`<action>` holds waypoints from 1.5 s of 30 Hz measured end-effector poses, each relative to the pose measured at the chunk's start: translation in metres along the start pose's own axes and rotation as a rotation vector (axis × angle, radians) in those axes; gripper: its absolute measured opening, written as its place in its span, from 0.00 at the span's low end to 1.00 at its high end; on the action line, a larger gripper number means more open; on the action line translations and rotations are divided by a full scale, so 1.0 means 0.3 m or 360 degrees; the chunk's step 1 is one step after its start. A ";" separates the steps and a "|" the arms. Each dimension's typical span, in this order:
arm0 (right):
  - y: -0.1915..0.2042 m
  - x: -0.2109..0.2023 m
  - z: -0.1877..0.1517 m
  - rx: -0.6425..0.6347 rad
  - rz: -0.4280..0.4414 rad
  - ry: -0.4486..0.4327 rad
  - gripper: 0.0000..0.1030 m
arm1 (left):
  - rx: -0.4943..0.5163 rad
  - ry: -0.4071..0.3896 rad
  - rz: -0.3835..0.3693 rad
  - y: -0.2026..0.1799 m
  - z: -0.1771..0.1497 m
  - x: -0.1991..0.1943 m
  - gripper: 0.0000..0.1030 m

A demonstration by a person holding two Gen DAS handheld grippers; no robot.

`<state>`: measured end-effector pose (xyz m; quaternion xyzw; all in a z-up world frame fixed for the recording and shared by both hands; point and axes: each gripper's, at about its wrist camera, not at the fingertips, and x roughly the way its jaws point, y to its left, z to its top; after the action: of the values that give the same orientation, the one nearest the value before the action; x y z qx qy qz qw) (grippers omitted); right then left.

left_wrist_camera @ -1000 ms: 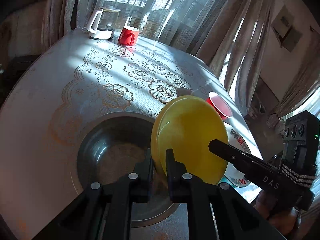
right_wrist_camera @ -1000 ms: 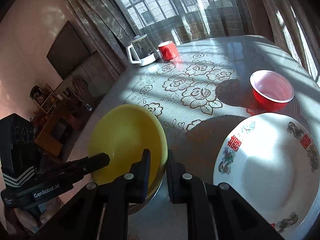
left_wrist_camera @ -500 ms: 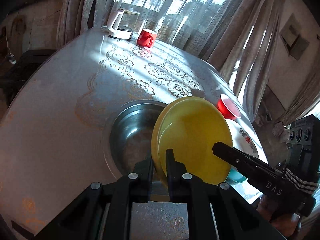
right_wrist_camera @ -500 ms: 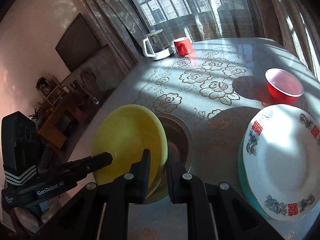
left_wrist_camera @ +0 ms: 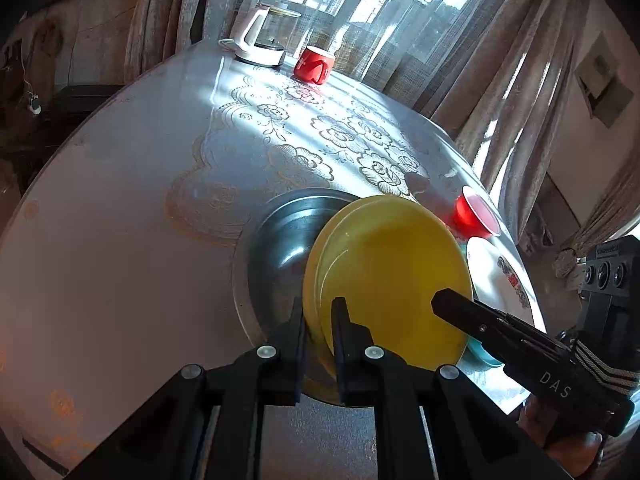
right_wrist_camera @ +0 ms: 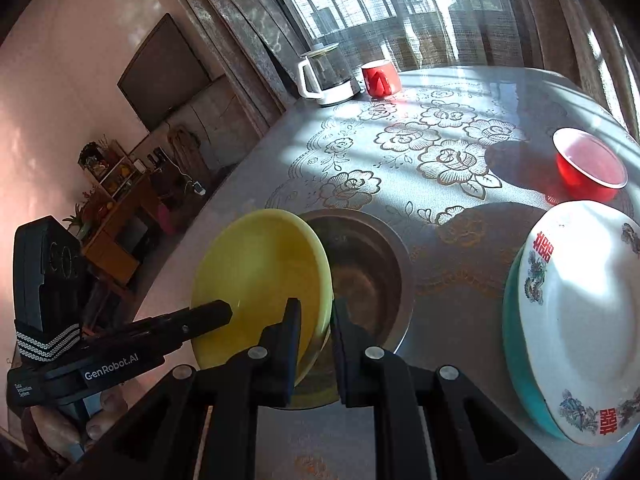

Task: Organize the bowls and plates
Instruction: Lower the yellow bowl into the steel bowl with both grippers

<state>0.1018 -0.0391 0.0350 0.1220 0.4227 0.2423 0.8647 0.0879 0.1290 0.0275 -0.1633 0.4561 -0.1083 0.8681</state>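
One view only — television.

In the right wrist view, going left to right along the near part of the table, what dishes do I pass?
yellow plate → steel basin → white patterned plate, with the red bowl just beyond it.
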 end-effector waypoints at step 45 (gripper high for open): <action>-0.038 0.093 -0.011 0.0001 -0.0090 0.0110 0.18 | 0.0029 0.0093 0.0113 0.018 0.024 0.126 0.11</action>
<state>0.1174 -0.0343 0.0094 0.1019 0.4556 0.2218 0.8561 0.1154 0.1226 0.0006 -0.1358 0.4857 -0.0862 0.8592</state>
